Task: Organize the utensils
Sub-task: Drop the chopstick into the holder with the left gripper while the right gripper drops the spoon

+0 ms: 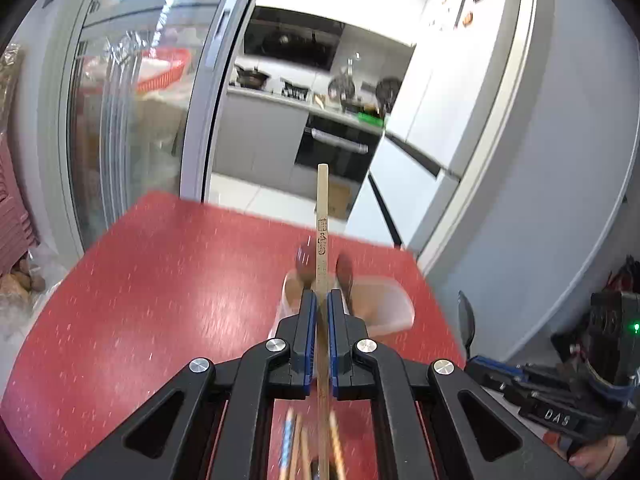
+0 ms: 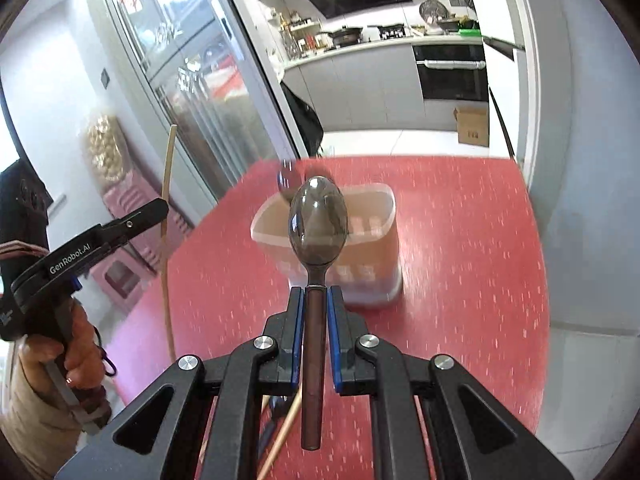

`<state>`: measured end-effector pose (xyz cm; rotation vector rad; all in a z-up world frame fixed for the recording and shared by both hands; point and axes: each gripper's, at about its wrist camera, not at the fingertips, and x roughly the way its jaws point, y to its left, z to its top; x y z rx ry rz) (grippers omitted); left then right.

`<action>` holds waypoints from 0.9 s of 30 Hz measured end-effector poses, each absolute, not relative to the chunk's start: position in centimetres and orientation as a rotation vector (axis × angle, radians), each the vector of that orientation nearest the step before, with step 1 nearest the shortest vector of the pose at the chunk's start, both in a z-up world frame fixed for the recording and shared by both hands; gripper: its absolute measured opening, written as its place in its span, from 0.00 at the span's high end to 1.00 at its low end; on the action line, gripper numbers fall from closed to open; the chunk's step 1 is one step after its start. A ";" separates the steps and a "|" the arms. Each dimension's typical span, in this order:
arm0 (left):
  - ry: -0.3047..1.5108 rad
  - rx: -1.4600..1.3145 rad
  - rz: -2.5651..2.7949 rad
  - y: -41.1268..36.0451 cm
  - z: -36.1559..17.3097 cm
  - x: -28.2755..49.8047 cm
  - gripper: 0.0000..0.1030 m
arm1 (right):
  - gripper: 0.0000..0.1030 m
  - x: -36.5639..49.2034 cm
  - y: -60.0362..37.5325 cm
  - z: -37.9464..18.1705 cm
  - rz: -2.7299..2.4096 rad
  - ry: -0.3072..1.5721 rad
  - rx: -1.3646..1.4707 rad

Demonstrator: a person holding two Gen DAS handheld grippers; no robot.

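My left gripper (image 1: 322, 300) was clenched on a pale wooden chopstick (image 1: 322, 216); my right gripper (image 2: 316, 294) grasped a dark brown spoon (image 2: 318, 216). Both hung above the red speckled table (image 2: 460, 240), near its far edge, over a blurred, probably translucent plastic holder (image 2: 372, 240).

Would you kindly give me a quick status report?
Left gripper shut on chopstick. Right gripper shut on spoon. Bin ahead on red table, spoons inside; path clear.
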<state>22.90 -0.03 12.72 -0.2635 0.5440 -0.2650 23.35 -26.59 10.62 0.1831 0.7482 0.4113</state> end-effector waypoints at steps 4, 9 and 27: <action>0.487 -0.256 -0.261 -0.9 14.5 25.5 0.67 | 0.88 26.2 -26.0 12.5 0.427 0.693 0.173; 0.466 -0.260 -0.257 -1.7 14.9 29.5 0.67 | 0.88 29.9 -25.1 13.8 0.437 0.649 0.168; 0.390 -0.288 -0.157 -3.4 10.8 38.4 0.67 | 0.88 38.1 -22.0 9.5 0.441 0.509 0.026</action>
